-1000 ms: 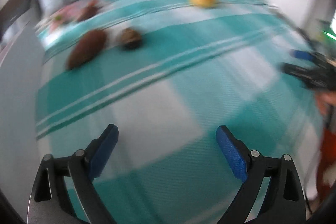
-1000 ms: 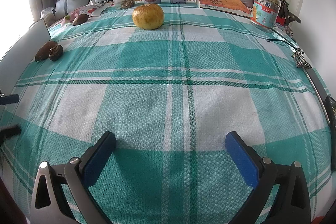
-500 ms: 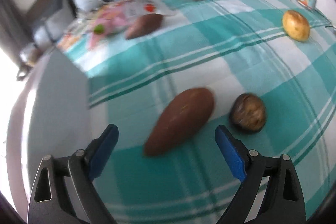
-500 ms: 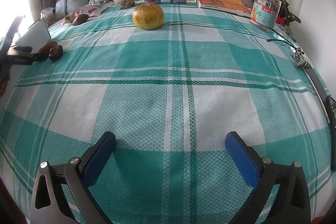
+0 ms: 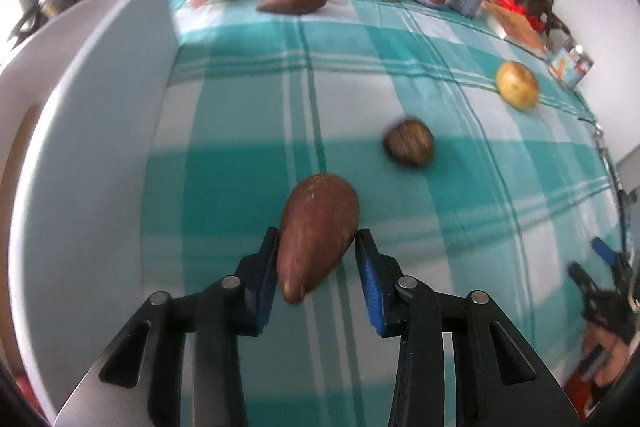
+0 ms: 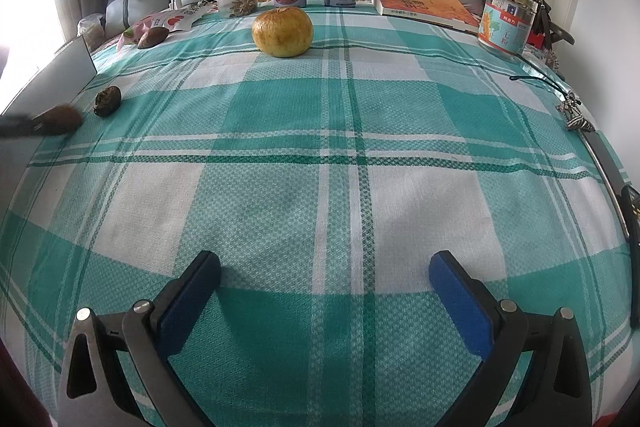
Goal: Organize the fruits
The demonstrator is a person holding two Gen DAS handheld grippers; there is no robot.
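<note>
Sweet potato (image 5: 316, 231) between fingers (image 5: 370, 283); walnut-like fruit (image 5: 409, 143) perhaps beyond-right.

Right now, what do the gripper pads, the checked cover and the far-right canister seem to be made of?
Left gripper pads: blue, matte, looks like rubber or foam on black, probably plastic, fingers; they press the brown fruit.
Checked cover: woven cloth; the weave grid shows.
Canister: clear wall, printed label, shiny lid, likely plastic or glass with metal; unclear.
</note>
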